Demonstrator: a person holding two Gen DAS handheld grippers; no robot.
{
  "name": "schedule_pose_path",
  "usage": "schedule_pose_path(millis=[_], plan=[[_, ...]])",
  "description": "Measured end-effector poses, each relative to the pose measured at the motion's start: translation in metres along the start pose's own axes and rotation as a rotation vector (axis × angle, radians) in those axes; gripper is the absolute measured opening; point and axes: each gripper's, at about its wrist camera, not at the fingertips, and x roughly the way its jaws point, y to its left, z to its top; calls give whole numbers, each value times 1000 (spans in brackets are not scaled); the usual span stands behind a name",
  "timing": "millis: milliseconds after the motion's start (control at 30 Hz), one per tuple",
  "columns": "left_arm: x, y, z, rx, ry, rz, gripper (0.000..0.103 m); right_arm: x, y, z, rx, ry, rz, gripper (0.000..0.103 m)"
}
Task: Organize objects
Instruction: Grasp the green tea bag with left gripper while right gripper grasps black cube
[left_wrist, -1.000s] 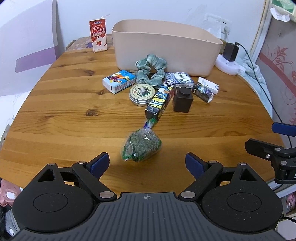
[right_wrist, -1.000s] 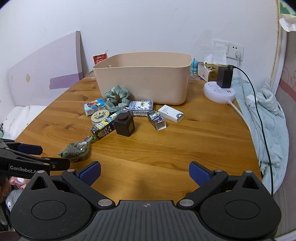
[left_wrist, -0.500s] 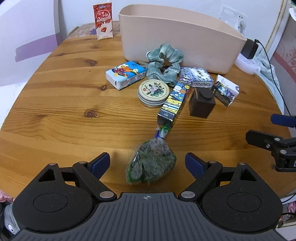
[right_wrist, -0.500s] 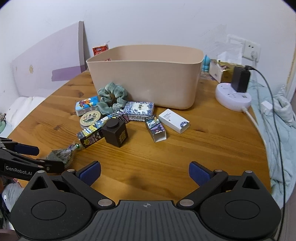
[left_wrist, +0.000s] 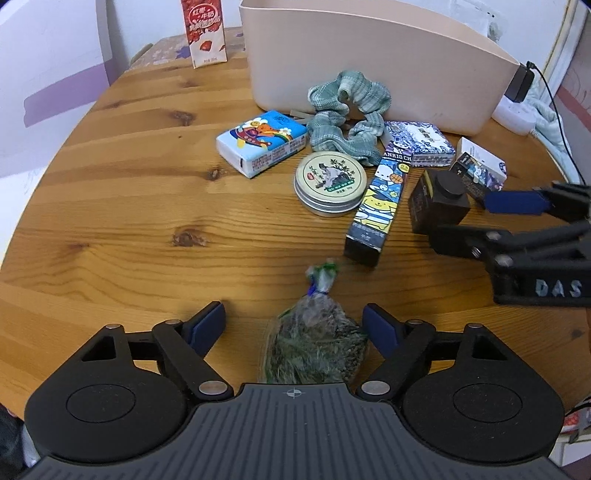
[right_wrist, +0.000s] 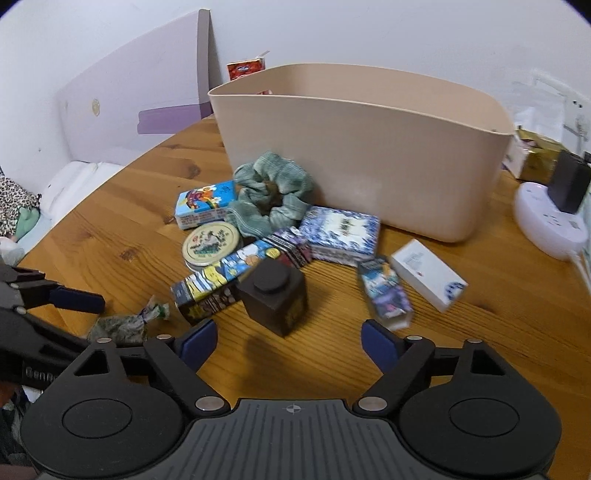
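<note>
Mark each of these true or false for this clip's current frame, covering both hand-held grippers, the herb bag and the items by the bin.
1. The left hand-held gripper is open, with the herb bag between its fingers. True.
2. The right hand-held gripper is shut on the dark cube box. False: it is open, and the box stands on the table just ahead of it.
3. The green scrunchie lies inside the beige bin. False: it lies on the table in front of the bin.
4. The round tin sits between the blue cartoon pack and the long cartoon box. True.
5. The red milk carton lies flat. False: it stands upright.
</note>
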Motion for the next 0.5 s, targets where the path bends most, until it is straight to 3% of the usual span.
schedule_pose_path(millis=[100,167,233,267,500], plan=[[-2,2,2,11,-11,-4,64,8,4,6,4,-8,3,77],[-3,3,3,18,-13,-7,48,13,7,8,2,-9,-18,65],[-5,2,3,41,-9,-13,44,18,7,9,10,-3,-21,44],[-6,1,2,49,-8,-15,43,19,6,9,20,1,-14,38],[-10,1,-4,41,-21,-38,40,9,5,1,26,-17,-42,32]])
